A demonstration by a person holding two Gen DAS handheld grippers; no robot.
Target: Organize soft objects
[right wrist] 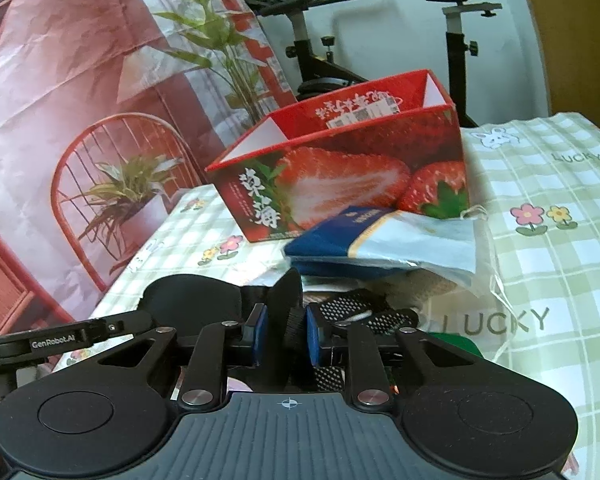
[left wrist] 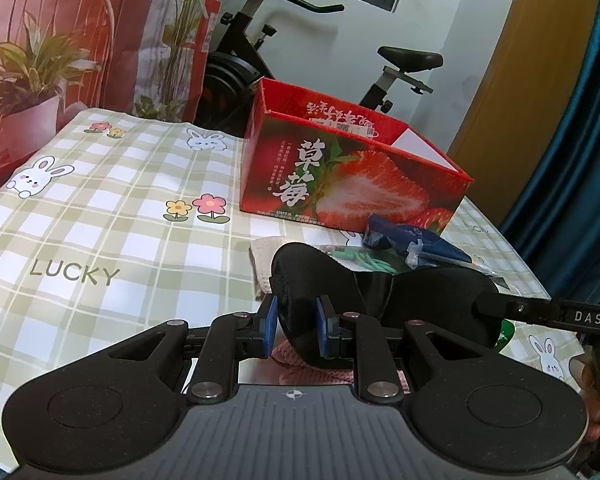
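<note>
Two grippers, left gripper [left wrist: 296, 330] and right gripper [right wrist: 284, 338], are clamped by their jaws on one black eye mask [left wrist: 380, 300]. Both pinches should be kept firm while it is lifted level toward the strawberry box [left wrist: 352, 176] at twelve o'clock.

Both views are being lit softly and evenly; beyond the jaws, edges are being bent by fisheye distortion and corners darkened.

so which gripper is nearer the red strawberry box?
Neither clearly. Left gripper and right gripper each clamp one end of the black eye mask, short of the red strawberry box.
</note>
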